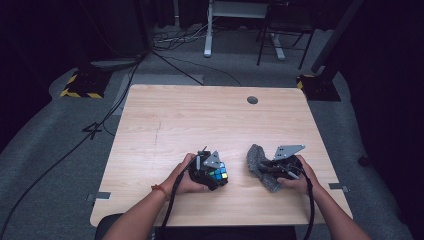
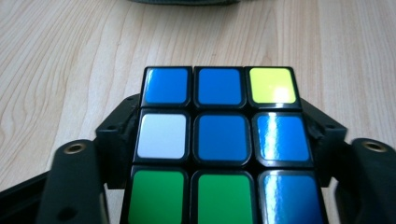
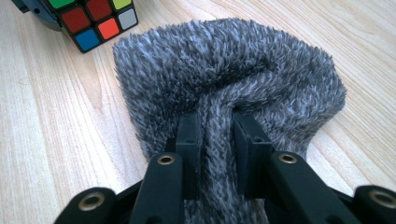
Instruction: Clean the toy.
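A Rubik's cube with mixed colours is clamped between the jaws of my left gripper near the table's front, left of centre. In the left gripper view the cube shows a face of mostly blue tiles with one yellow, one white and two green. My right gripper is shut on a fold of a fuzzy grey cloth pouch lying to the right of the cube. The right gripper view shows the pouch pinched between both jaws, with a corner of the cube at the upper left.
The light wooden table has a round cable hole near its far edge. Beyond it on the grey floor stand cables, a yellow-black striped base and desk legs.
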The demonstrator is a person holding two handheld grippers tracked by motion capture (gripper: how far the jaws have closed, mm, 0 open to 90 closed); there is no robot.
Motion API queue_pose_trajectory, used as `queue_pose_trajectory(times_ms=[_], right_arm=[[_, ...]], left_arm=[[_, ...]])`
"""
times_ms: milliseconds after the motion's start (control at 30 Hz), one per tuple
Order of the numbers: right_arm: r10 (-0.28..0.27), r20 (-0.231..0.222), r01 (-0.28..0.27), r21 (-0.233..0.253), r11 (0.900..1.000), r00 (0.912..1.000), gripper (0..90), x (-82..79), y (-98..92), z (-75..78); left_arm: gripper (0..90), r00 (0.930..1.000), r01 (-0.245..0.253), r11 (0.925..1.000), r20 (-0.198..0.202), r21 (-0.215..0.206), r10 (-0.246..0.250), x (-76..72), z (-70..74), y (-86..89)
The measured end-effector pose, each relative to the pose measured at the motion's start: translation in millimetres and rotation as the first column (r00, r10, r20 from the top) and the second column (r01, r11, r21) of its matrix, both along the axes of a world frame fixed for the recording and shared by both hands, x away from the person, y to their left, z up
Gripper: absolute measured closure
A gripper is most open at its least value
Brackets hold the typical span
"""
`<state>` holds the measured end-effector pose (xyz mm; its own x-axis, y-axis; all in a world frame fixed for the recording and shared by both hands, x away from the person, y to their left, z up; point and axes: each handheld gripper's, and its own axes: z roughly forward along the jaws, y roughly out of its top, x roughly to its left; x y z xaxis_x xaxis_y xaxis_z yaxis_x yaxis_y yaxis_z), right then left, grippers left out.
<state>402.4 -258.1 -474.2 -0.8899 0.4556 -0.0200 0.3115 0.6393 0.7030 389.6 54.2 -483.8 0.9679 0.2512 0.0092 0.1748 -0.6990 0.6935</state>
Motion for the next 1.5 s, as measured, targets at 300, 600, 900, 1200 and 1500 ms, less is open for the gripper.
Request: queue_pose_trajectory(times_ms=[300, 600, 900, 1200, 1500], right_arm=[[-0.021, 0.009, 0.021, 0.014, 1.000, 0.9997, 63.5, -0.6, 0.2, 2.4], [-0.027, 0.097, 0.020, 0.075, 0.997, 0.9949, 49.1, -12.0, 6.1, 21.6], [0.011, 0.117, -0.021, 0.087, 0.996, 0.9931, 45.6, -24.6, 21.2, 27.4], [0.141, 0.082, -0.145, 0.044, 0.988, 0.9866, 41.1, -44.5, 55.4, 17.3], [0.180, 0.059, -0.182, 0.041, 0.982, 0.9820, 39.3, -48.7, 69.5, 5.2]], left_arm=[[17.5, 1.0000, 0.009, 0.9983, -0.001, 0.057, -0.009, -10.0, 4.4, 12.2], [23.3, 0.9996, 0.023, 0.9970, -0.018, 0.073, -0.022, -24.7, 16.0, 23.9], [23.7, 0.9998, 0.001, 0.9959, -0.019, 0.091, 0.000, -46.4, 15.0, 41.3], [28.5, 0.9926, 0.102, 0.9926, -0.074, 0.067, -0.097, -71.2, 14.6, 40.7], [19.6, 0.9998, 0.018, 0.9985, -0.002, 0.052, -0.018, -61.4, 18.9, 40.0]])
